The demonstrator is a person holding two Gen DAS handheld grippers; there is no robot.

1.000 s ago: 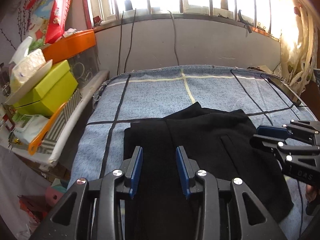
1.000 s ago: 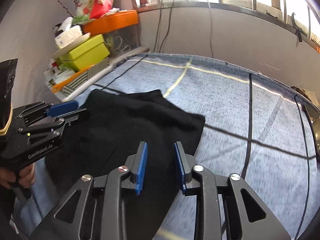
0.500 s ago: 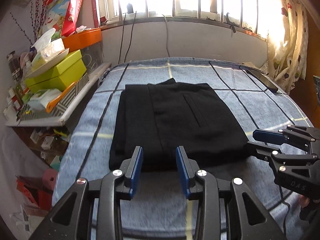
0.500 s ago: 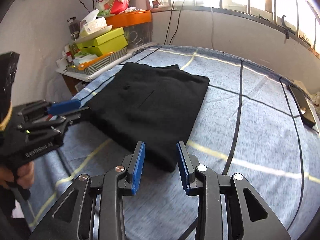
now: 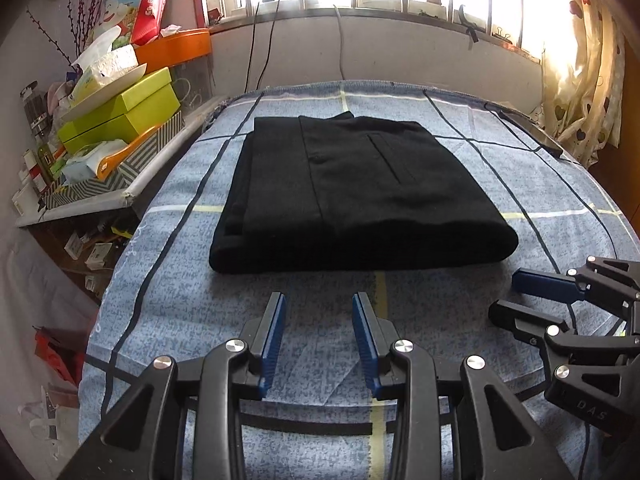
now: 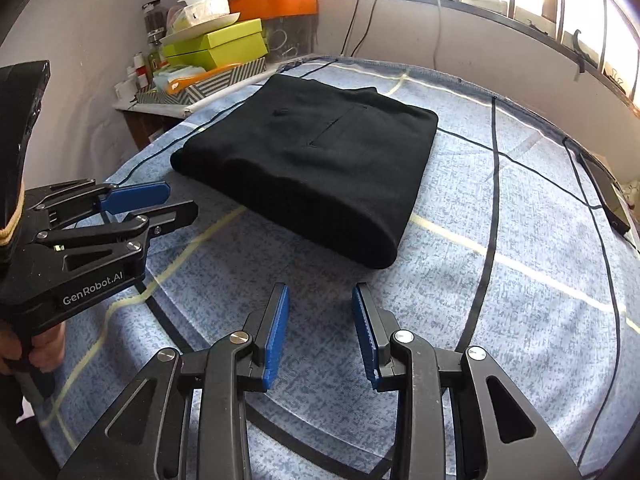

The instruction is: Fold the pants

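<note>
Left wrist view: the right gripper is cut off at the frame's edge. The left gripper hovers spread and empty over the blue cover, just short of the folded black pants.

Right wrist view: the hand holding the left gripper is mostly hidden. The right gripper is spread and empty near the pants.

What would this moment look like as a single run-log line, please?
stage: fold done | black pants: folded flat on blue checked sheet | left gripper: open, empty | right gripper: open, empty
</note>
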